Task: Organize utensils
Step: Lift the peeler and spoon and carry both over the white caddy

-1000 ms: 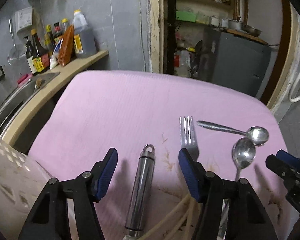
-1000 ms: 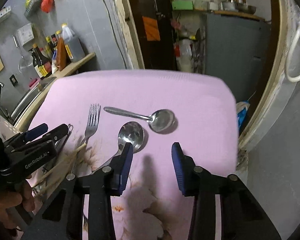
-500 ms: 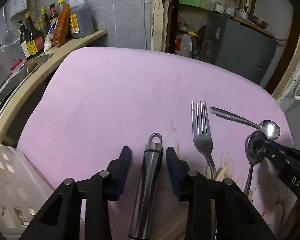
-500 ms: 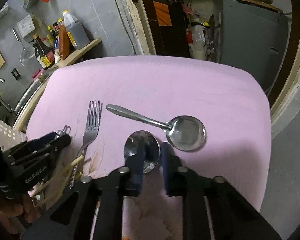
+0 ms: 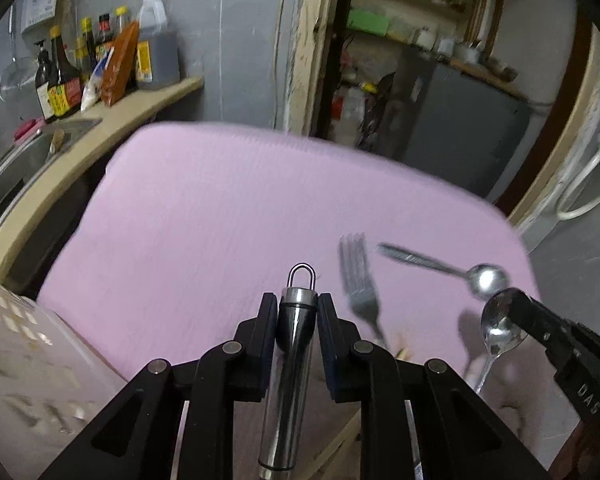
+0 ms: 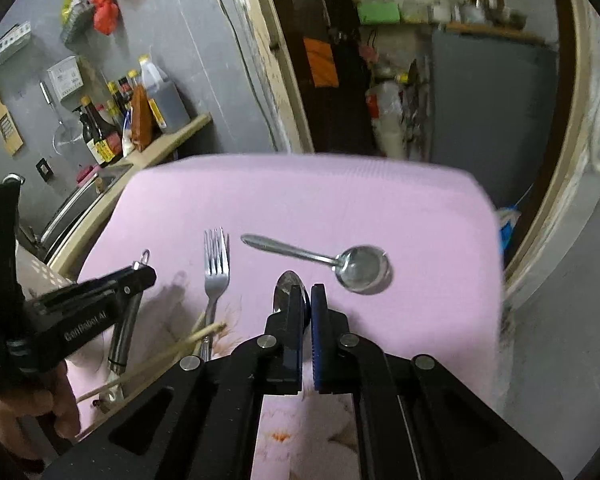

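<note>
My left gripper (image 5: 296,314) is shut on a steel tool handle with a hanging loop (image 5: 290,364) and holds it above the pink cloth; both show at the left of the right wrist view (image 6: 126,312). My right gripper (image 6: 307,300) is shut on a spoon (image 6: 286,286) by its bowl, lifted off the cloth; the spoon also shows in the left wrist view (image 5: 500,330). A fork (image 6: 216,268) and a second spoon (image 6: 360,266) lie on the cloth. Wooden chopsticks (image 6: 172,354) lie near the fork's handle.
The pink cloth (image 6: 340,200) covers the table. A pale perforated basket (image 5: 32,380) stands at the near left. A counter with sauce bottles (image 5: 100,68) and a sink (image 5: 16,168) runs along the left. A doorway and grey cabinet (image 5: 460,120) are beyond.
Both grippers closed from open: the left on the steel handle, the right on the near spoon's bowl. Both have lifted their utensils off the cloth.
</note>
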`<state>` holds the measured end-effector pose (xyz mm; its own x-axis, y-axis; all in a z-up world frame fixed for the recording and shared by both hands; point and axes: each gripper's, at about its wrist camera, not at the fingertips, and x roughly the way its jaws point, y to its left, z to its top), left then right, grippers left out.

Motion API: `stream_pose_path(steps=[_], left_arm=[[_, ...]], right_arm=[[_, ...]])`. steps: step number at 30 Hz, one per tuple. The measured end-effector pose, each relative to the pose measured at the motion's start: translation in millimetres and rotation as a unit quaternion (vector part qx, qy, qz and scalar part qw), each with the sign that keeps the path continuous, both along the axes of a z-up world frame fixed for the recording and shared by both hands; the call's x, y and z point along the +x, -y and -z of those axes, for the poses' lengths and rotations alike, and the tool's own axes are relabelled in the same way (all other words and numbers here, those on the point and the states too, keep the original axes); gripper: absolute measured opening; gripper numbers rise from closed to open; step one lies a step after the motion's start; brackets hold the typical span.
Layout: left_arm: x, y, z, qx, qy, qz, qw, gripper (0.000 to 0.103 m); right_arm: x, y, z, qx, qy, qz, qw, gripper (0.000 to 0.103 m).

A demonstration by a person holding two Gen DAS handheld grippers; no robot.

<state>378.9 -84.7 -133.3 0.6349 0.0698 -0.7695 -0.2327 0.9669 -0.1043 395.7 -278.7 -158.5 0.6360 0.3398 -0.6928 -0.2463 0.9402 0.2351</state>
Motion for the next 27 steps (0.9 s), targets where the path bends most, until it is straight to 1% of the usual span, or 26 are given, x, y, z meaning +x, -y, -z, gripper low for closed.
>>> stream_pose_path(steps=[5, 10, 13, 18, 23, 27], left_arm=[[-24, 7, -27, -0.005, 0.052, 0.029, 0.9982, 0.019], [-51, 14, -46, 0.011, 0.092, 0.069, 0.9933, 0.018], [-63, 16, -54, 0.015, 0.104, 0.089, 0.9904, 0.018], [-81, 14, -72, 0.011, 0.129, 0.117, 0.9847, 0.018], [-101, 6, -97, -0.001, 0.159, 0.133, 0.9782, 0.018], [-112, -10, -124, -0.019, 0.184, 0.143, 0.9723, 0.018]], right_arm=[[-28, -3, -37, -0.035, 0.055, 0.018, 0.998, 0.003], [-56, -9, -67, -0.066, 0.101, 0.032, 0.992, 0.003], [-67, -12, -80, -0.078, 0.111, 0.043, 0.99, 0.003], [-90, -10, -105, -0.08, 0.134, 0.069, 0.985, 0.003], [-113, -16, -136, -0.088, 0.164, 0.096, 0.978, 0.003], [-131, -31, -167, -0.098, 0.194, 0.111, 0.97, 0.003]])
